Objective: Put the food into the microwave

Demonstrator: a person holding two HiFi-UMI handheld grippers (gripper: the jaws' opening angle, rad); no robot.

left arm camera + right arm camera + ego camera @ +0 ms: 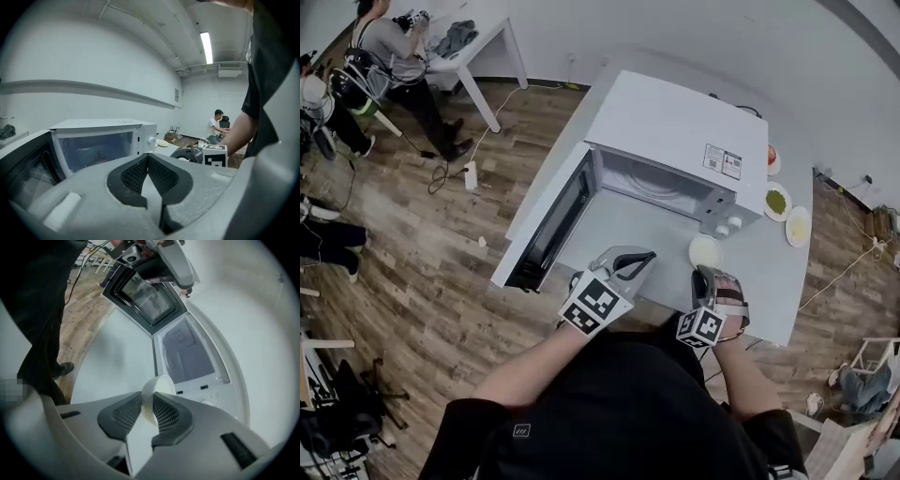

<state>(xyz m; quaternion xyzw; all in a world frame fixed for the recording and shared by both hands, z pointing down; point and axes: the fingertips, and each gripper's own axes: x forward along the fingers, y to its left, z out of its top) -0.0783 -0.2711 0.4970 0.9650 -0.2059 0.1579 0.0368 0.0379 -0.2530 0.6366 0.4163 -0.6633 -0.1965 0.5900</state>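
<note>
A white microwave point(675, 122) stands on the white table point(769, 281), its door point(548, 225) swung open to the left and its cavity point(661, 187) showing no dish inside. My right gripper point(705, 274) is in front of the control panel, shut on the rim of a small white dish point(705, 251). In the right gripper view the pads point(165, 412) pinch that dish point(159, 383), which holds pale yellowish food. My left gripper point(645, 258) hovers before the open cavity. In its own view the left gripper point(147, 157) has its tips touching, with nothing between them.
Three more plates sit on the table right of the microwave: one with green food point(777, 202), a yellowish one point(798, 226), a red one point(772, 159). A person point(394, 47) stands by another table at the back left. Cables lie on the wood floor point(441, 234).
</note>
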